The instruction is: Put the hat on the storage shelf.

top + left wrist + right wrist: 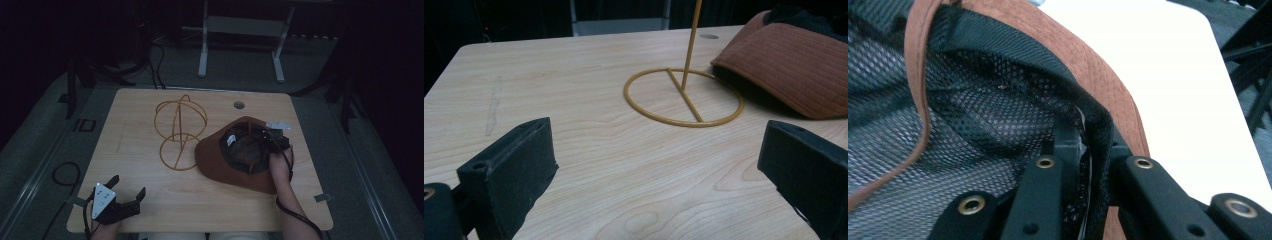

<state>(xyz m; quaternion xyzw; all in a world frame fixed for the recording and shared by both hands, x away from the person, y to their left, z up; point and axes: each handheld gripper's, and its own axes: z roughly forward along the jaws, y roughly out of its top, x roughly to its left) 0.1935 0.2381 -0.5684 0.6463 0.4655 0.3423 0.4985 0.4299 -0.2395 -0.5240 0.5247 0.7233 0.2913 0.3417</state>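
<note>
- Brown hat [220,160]: we record it upside down on the right half of the wooden table [150,200], its black mesh lining facing up.
- Right gripper [272,142]: we find its jaws pressed together on the hat's rim at the right side, one jaw inside against the lining, one outside.
- Left gripper [127,192]: we log it at the near left corner, jaws spread wide over bare wood, holding nothing.
- Yellow wire stand [177,132]: we note it upright, just left of the hat, its ring base flat on the table.
</note>
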